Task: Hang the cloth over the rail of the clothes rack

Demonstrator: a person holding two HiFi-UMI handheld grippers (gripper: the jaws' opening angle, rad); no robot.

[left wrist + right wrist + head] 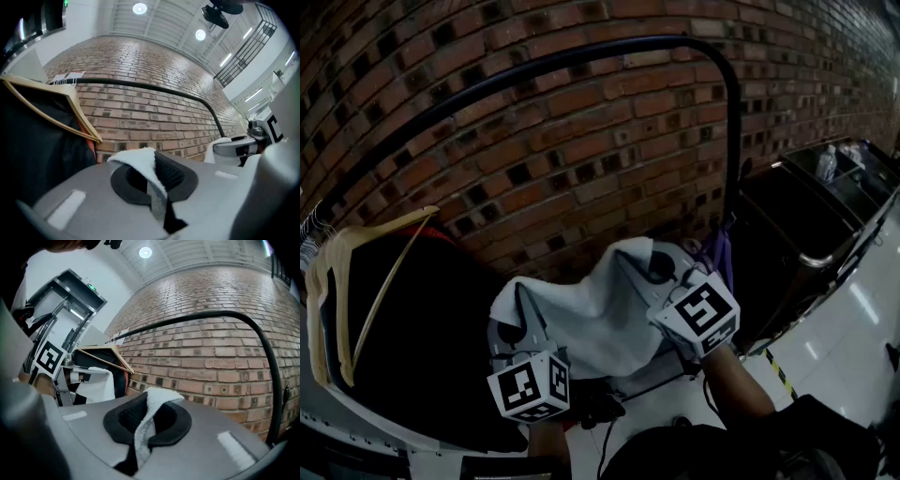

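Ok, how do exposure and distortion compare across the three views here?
Head view: dim, only the white terry cloth reads bright. Left gripper view: brighter, round ceiling lamps glare, red brick wall bows. Right gripper view: similar, the black metal rail curves with the lens.

I held the cloth [591,319] stretched between both grippers, below the rail [534,70] of the clothes rack and in front of the brick wall [581,159]. The left gripper [514,330] had its jaws closed on the cloth's left edge, and the right gripper [664,270] on its right edge. At the left, a hanger [366,272] carrying a garment [422,328] hung from the rail. A cart [806,206] stood to the right of the rack.
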